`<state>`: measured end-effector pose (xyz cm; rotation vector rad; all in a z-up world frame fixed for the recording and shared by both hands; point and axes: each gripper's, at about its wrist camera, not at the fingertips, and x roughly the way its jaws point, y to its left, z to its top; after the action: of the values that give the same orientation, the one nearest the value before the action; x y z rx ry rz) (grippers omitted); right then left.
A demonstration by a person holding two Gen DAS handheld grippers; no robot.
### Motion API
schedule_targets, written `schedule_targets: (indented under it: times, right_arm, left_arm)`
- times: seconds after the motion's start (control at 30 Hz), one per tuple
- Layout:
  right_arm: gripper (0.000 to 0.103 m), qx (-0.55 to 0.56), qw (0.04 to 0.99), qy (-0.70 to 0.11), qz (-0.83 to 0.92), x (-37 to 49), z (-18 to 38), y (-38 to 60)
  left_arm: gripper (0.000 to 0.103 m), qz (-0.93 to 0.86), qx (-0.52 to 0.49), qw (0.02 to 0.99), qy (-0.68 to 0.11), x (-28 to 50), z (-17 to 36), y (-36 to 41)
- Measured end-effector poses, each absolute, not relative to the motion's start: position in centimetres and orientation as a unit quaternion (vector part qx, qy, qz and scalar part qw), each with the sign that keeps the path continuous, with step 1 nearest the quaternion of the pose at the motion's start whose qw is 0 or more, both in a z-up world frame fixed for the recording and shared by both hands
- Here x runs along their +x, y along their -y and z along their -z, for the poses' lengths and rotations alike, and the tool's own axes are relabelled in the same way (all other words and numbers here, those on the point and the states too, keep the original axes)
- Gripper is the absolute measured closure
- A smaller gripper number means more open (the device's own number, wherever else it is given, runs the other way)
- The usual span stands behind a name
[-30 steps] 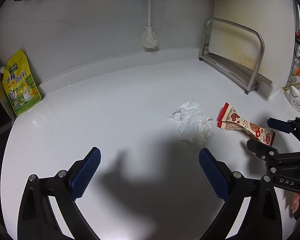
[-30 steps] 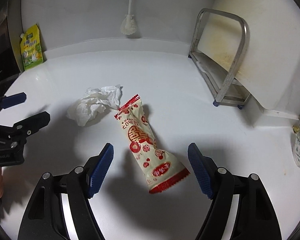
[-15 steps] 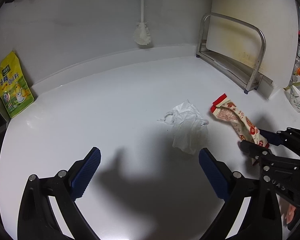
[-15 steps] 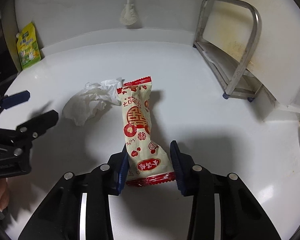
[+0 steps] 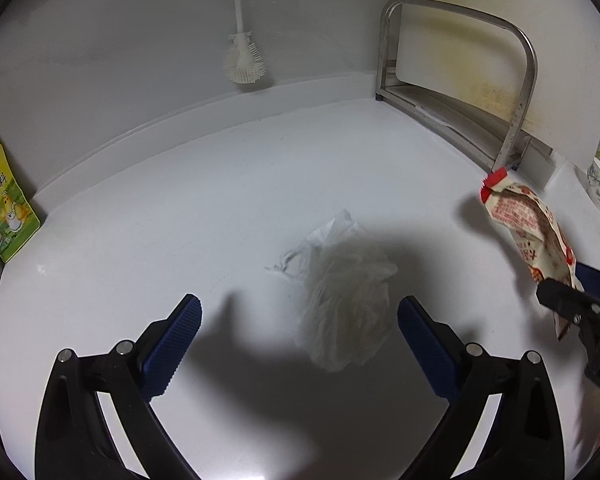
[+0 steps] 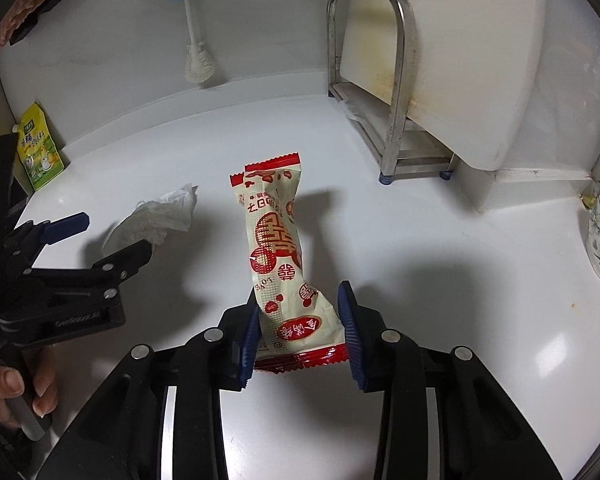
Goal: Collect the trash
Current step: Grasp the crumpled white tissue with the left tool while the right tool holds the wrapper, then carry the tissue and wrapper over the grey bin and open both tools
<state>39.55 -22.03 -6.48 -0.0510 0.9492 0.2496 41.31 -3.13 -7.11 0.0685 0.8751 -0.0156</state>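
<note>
Your right tongs (image 6: pixel 300 324) have just clamped the snack wrapper (image 6: pixel 278 248) and lifted it off the desk (image 6: pixel 440 280). One piece collected. Your left tongs (image 5: pixel 298 340), wide open, now straddle the crumpled tissue (image 5: pixel 346 300) lying near them: close next.

Black-framed tongs (image 6: pixel 300 332) with ribbed blue pads (image 5: pixel 172 350), silver screws.
</note>
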Motion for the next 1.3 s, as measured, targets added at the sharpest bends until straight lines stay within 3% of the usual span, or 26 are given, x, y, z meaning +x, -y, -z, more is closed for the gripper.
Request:
schedule_targets:
  times: [0.13, 0.3, 0.4, 0.47, 0.93, 1.3]
  right_arm:
    - [0.067, -0.016, 0.884, -0.453, -0.120, 39.3, 6.2, 22.4]
    - [0.067, -0.008, 0.885, -0.449, -0.121, 38.8, 6.1, 22.6]
    - [0.067, -0.007, 0.886, -0.449, -0.120, 38.7, 6.1, 22.5]
    - [0.067, -0.006, 0.886, -0.449, -0.120, 38.6, 6.2, 22.4]
    - [0.067, 0.007, 0.886, -0.452, -0.105, 35.1, 6.8, 21.7]
    - [0.067, 0.049, 0.898, -0.429, -0.086, 26.3, 5.7, 21.9]
  left_arm:
    - [0.014, -0.002, 0.045, 0.912, -0.407, 41.9, 6.8, 3.9]
    - [0.057, 0.012, 0.051, 0.902, -0.429, 42.3, 7.6, 4.4]
    - [0.076, 0.019, 0.040, 0.902, -0.430, 42.0, 7.4, 4.1]
    - [0.080, 0.021, 0.032, 0.903, -0.427, 41.7, 7.2, 3.8]
    - [0.082, 0.030, 0.014, 0.919, -0.392, 37.1, 6.0, 2.1]
    - [0.082, 0.038, 0.030, 0.927, -0.371, 31.1, 5.4, 0.9]
